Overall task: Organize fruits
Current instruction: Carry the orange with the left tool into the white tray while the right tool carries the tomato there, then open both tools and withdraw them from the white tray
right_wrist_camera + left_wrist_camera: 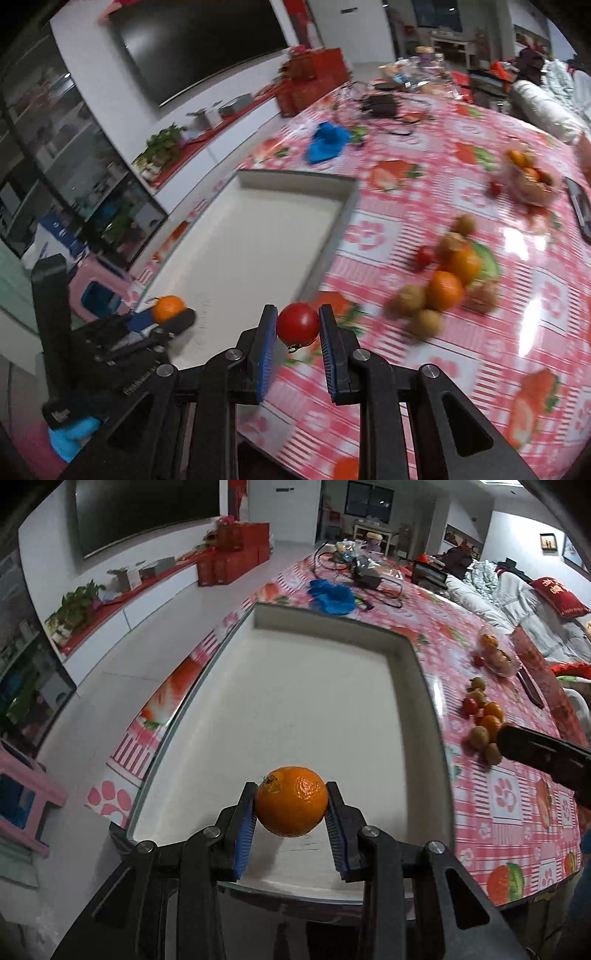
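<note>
Table covered with a glossy pink-and-white checked plastic tablecloth (pixel 509 812) printed with strawberries and paw marks; glare patches on it in the right wrist view. A shallow white rectangular tray (pixel 428 686) sits on the cloth at the table's left edge, its interior bare apart from the fruit held above its near end. Far end of the table: a crumpled blue cloth (pixel 332 596) and a tangle of black cables and devices (pixel 364 574). Room: large dark wall-mounted screen (pixel 147 509), a low white cabinet with a red top, stacked red boxes (pixel 232 559), a potted green plant (pixel 79 600), bedding heaped at right. Left gripper (pixel 291 805): blue-padded fingers pinching a round orange mandarin (pixel 291 801) with a green stem scar at upper left and dimpled, shiny peel; it is held over the near end of the tray. Right gripper (pixel 298 326): fingers pinching a small smooth red tomato (pixel 297 324), stem end pointing down, held over the cloth just right of the tray's near corner. On the cloth right of the tray, a loose pile of mixed fruit (pixel 443 284): oranges, brownish-green round fruit, small red ones; motion-blurred in the right view. Farther back, a clear bowl of fruit (pixel 532 179), contents indistinct.
</note>
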A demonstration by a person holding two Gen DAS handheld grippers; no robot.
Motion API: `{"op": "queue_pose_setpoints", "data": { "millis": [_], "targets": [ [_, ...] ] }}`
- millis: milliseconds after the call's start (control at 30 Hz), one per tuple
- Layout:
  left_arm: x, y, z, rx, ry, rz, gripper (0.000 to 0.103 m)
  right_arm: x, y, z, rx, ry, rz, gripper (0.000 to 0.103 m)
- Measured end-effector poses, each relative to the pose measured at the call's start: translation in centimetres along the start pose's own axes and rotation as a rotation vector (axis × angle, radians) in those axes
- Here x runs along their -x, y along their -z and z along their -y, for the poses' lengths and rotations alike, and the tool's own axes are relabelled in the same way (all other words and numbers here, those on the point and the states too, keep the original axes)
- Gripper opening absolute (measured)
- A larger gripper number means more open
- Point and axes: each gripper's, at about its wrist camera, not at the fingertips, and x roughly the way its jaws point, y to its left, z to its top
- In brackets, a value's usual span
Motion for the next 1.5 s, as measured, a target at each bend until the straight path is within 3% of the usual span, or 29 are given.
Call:
{"op": "queue_pose_setpoints", "data": {
  "millis": [167,400,467,533,633,700,733,767,1000,1067,1300,1500],
  "targets": [
    [-0.7,0.2,-1.3,0.014,0.000,-0.018,0.039,-2.9,-0.5,-2.1,-0.008,-0.043,-0.053,0.025],
    [-1.5,0.4,-1.9,-0.001,-0.006,-0.032,0.040,-5.6,-0.5,-3.3,0.011,-0.034,-0.112,0.025],
    [-1.4,0.4,-1.8,-0.010,-0.010,-0.027,0.050,-5.8,-0.4,-3.4,0.020,-0.024,-0.119,0.025],
    [-1.2,0.3,-1.9,-0.011,-0.023,-0.011,0.076,-6.0,-0.4,-3.4,0.028,-0.019,-0.127,0.025],
    [-0.7,0.1,-1.8,-0.007,-0.032,0.022,0.081,-5.9,-0.5,-3.5,0.033,-0.015,-0.133,0.025],
    [-0.5,-0.1,-1.8,-0.010,-0.031,0.024,0.081,-5.8,-0.6,-3.5,0.037,-0.009,-0.130,0.042],
    [-0.5,-0.2,-1.7,-0.013,-0.033,0.022,0.081,-5.8,-0.7,-3.5,0.037,-0.006,-0.126,0.071],
    [-0.4,-0.2,-1.7,-0.016,-0.035,0.021,0.082,-5.6,-0.7,-3.5,0.036,-0.002,-0.117,0.080],
    [-0.1,-0.4,-0.6,-0.045,-0.053,0.016,0.082,-4.2,-1.0,-2.6,0.032,0.027,-0.081,0.080],
    [0.2,-0.5,-0.1,-0.053,-0.053,0.017,0.082,-3.8,-1.0,-2.1,0.023,0.047,-0.074,0.103],
    [1.6,-1.1,2.3,-0.101,-0.033,0.029,0.082,-1.3,-0.6,1.5,-0.023,0.101,-0.024,0.103],
    [2.8,-2.2,6.2,-0.151,0.050,0.024,0.082,0.9,1.0,8.6,-0.173,0.196,-0.028,0.103]
  ]
}}
